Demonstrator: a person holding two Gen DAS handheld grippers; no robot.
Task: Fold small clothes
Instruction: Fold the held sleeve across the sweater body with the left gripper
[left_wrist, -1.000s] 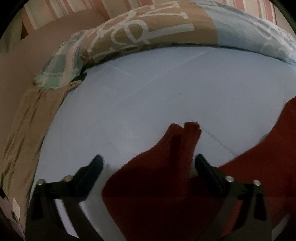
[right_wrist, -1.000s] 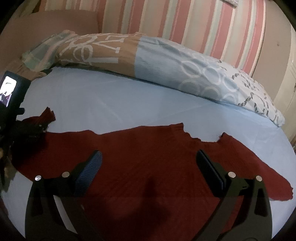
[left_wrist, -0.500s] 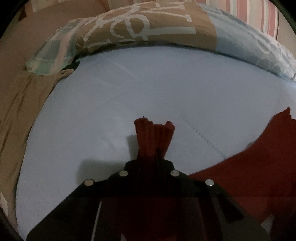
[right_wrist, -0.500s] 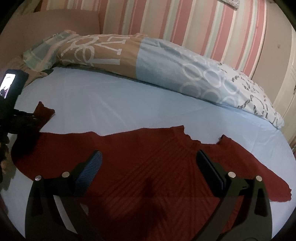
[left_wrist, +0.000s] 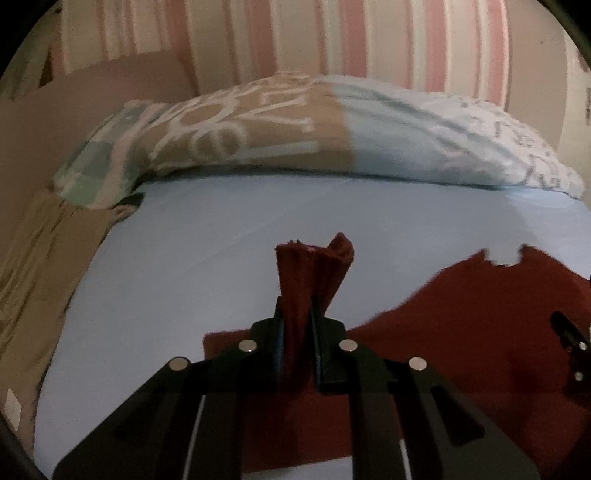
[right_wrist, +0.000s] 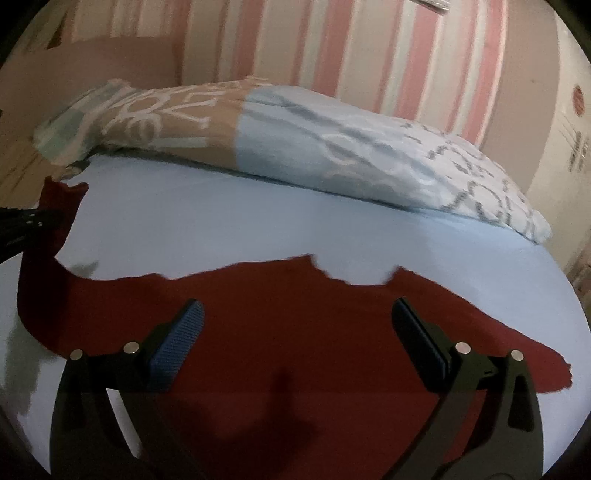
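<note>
Our left gripper (left_wrist: 297, 317) is clamped on the cuff (left_wrist: 314, 266) of the red sweater (right_wrist: 295, 325), which pokes up past its fingers. Our right gripper (right_wrist: 295, 332) hangs wide open above the sweater's body, holding nothing. The sweater lies spread on the blue sheet (right_wrist: 221, 221), with a pillow (right_wrist: 332, 155) beyond.

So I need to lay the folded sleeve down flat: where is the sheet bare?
Bare blue sheet runs between the red sweater and the patterned pillow, widest by the tan cover. Nearer, the sweater covers most of it.
</note>
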